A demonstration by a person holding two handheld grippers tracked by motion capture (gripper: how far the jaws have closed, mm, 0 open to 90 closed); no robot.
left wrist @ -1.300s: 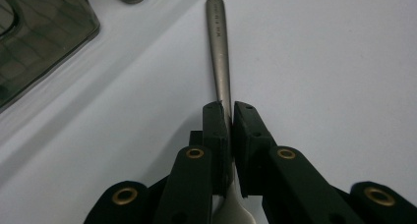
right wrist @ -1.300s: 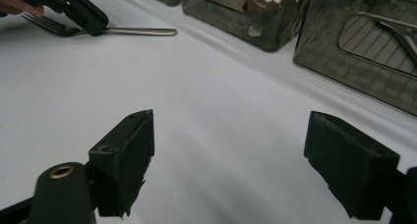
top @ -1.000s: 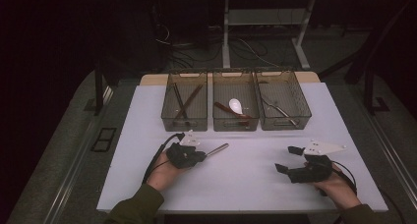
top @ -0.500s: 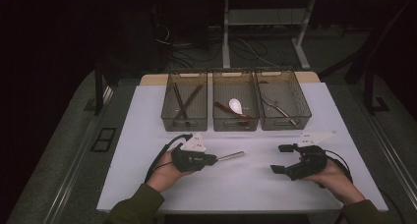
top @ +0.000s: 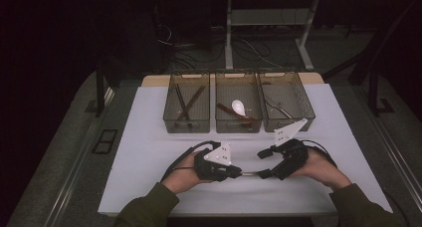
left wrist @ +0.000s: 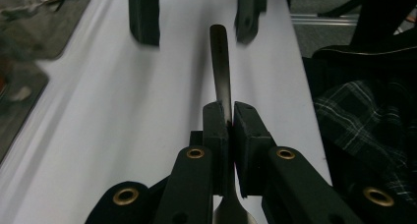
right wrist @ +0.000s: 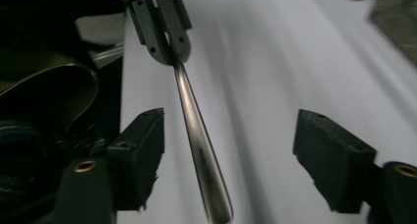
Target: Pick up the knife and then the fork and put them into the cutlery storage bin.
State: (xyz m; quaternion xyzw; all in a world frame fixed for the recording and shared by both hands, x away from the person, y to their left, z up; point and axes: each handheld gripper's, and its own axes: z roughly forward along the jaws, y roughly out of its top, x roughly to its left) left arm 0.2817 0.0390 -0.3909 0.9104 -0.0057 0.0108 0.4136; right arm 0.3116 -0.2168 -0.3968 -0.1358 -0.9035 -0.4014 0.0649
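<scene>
Two black grippers met above the white table (top: 149, 152), left gripper (left wrist: 231, 118) pinched a slim metal utensil (left wrist: 220, 62), its working end cut off below, right gripper (right wrist: 228, 150) spread, just closing around the handle, untouched.

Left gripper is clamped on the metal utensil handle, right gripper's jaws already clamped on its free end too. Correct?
Not quite. The left gripper is shut on the metal utensil handle, but the right gripper isn't clamped. The right gripper view shows its jaws apart, the handle running between them nearer one pad, with a clear gap to the other. Those jaws have just been closing.
</scene>
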